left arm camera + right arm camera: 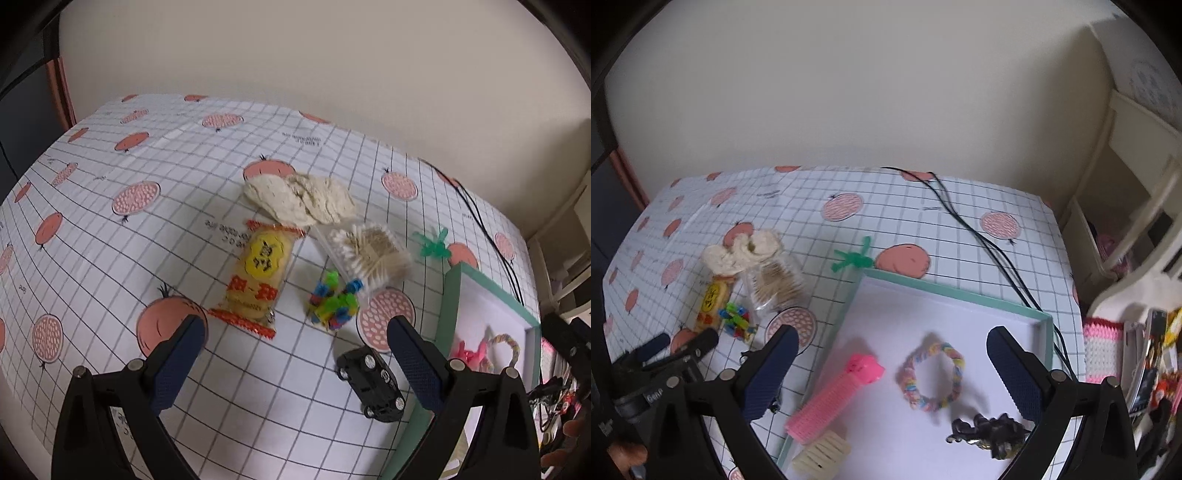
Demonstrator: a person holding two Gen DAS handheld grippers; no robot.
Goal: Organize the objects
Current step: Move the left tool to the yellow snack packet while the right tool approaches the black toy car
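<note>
Grid-print worktop (258, 387) against plain wall: both tongs, left (295, 365) and right (892, 373), gape empty; toy car (371, 384) just inside left's right finger, which may knock it rolling toward the tray (1043, 321).

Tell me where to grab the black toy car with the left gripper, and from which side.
Grip the black toy car across its narrow body, fingers on the two long sides, coming from above. It lies on the table beside the tray, right between the open left gripper fingers.
</note>
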